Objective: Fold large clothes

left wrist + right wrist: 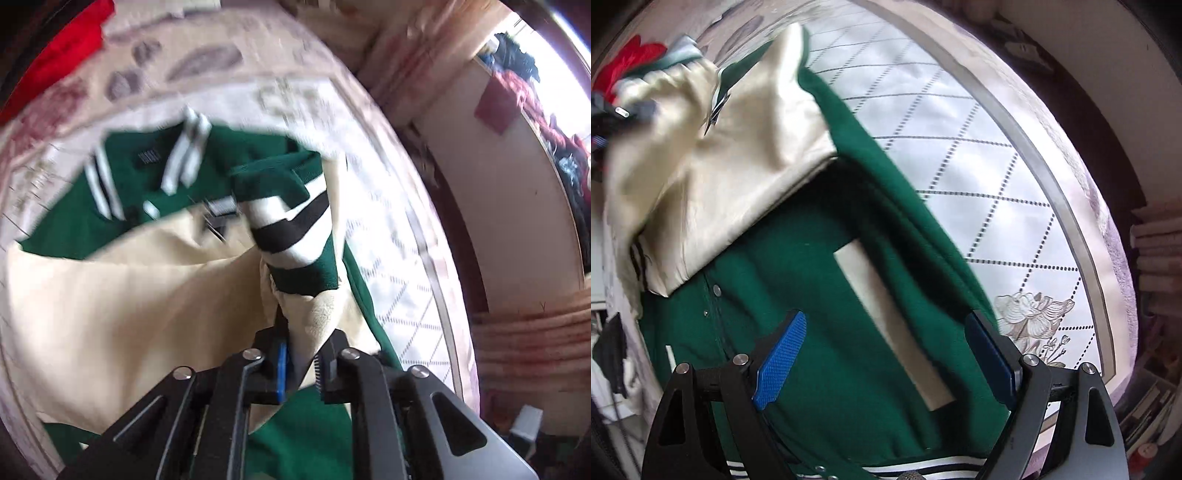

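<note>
A green varsity jacket (pixel 122 177) with cream sleeves lies on a bed. My left gripper (pixel 304 350) is shut on a cream sleeve (pixel 147 288) just below its black-and-white striped cuff (pixel 291 229), and the cuff stands up past the fingers. The sleeve is lifted and drapes across the jacket's body. In the right wrist view my right gripper (pixel 886 321) hangs open over the green front (pixel 820 350), above a cream pocket trim (pixel 871 295), with nothing between its blue pads (pixel 779 354). The lifted cream sleeve (pixel 738 158) fills the upper left there.
The bed has a white quilted cover (pixel 979 166) with a dotted diamond pattern and a flower-print border (pixel 1034 317). A red garment (pixel 74 48) lies at the far corner. Stacked folded bedding (pixel 528 332) and a cluttered room edge sit beyond the bed's right side.
</note>
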`<state>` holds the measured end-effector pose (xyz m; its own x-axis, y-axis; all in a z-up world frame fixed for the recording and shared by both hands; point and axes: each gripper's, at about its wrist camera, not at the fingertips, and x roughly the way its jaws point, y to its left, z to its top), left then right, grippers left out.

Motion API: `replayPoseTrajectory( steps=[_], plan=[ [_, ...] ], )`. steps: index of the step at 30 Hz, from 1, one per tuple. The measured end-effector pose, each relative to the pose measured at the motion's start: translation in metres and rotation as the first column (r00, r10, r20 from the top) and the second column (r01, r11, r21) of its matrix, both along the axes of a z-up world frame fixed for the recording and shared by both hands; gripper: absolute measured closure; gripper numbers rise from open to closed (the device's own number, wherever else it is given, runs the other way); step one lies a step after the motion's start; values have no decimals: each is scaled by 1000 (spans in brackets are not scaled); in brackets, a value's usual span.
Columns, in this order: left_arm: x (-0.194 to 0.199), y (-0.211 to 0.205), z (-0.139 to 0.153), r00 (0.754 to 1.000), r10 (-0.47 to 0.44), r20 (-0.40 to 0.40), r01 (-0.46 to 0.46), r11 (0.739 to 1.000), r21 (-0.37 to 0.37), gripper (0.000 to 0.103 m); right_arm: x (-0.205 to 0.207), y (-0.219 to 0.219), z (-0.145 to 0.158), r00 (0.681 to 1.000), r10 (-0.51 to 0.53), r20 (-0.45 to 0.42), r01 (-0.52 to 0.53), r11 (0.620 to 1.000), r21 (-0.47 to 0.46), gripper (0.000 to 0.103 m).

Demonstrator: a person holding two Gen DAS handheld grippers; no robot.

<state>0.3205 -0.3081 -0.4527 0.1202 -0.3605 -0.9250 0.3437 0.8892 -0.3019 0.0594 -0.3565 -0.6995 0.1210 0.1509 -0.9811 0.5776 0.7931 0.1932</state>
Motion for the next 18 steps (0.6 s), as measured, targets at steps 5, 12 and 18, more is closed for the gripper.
replayPoseTrajectory(
  steps=[5,12,18],
  plan=[
    [2,-8,-12,996,-62,-63,59,997,-48,31,-3,-44,6,994,-64,91,44,977,207,14],
    [16,87,47,999,36,11,-35,994,-108,11,70,-56,17,977,-117,179,26,896,442,14],
    [46,251,19,938,307,163,-341,905,256,11,168,-10,-26,993,62,101,-91,947,307,14]
  ],
)
